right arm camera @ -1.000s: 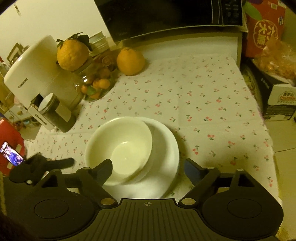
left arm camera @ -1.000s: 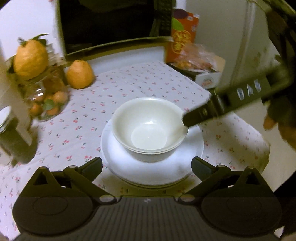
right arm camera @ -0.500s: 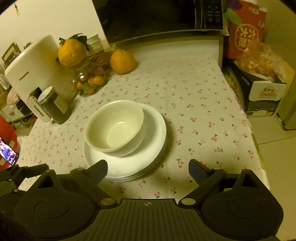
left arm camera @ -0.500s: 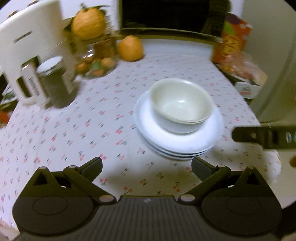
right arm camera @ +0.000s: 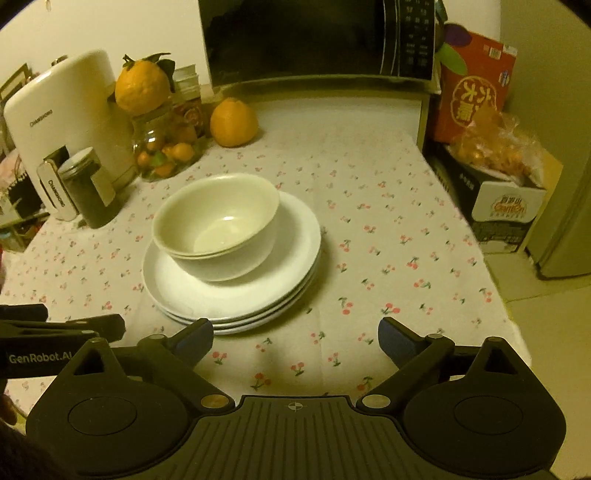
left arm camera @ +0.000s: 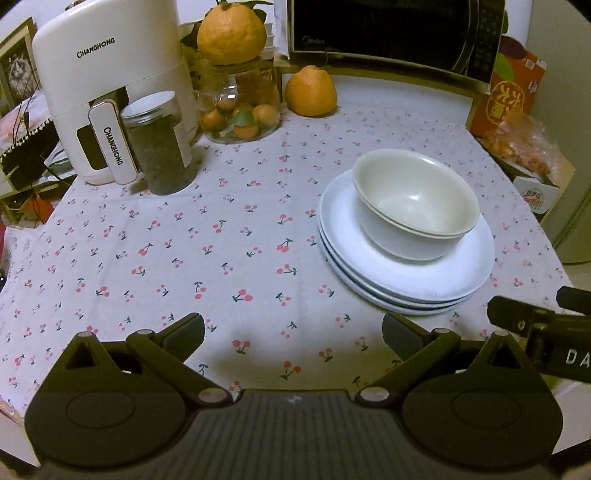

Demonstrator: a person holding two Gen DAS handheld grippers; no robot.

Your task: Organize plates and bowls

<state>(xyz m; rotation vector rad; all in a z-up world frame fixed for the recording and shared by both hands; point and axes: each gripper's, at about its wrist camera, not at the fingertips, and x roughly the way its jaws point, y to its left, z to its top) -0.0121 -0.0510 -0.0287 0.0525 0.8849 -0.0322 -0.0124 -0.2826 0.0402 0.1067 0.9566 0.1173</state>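
Two nested cream bowls (left arm camera: 415, 201) sit on a stack of three white plates (left arm camera: 424, 280) on the cherry-print tablecloth (left arm camera: 184, 236). My left gripper (left arm camera: 293, 328) is open and empty, held back above the cloth to the left of and nearer than the stack. My right gripper (right arm camera: 295, 334) is open and empty, just nearer than the same bowls (right arm camera: 216, 221) and plates (right arm camera: 258, 295). The right gripper also shows at the right edge of the left wrist view (left arm camera: 535, 325), and the left gripper at the left edge of the right wrist view (right arm camera: 59, 328).
A white air fryer (left arm camera: 110, 85), a dark jar (left arm camera: 159, 144), a glass jar of small oranges (left arm camera: 240, 107) and a large orange (left arm camera: 311, 91) stand at the back left. A microwave (left arm camera: 388, 33) is behind. Boxes (right arm camera: 491, 177) stand off the table's right edge.
Both grippers have pulled back from the stack, open and empty. The left wrist view has swung left and further off, so the stack now lies to its right.
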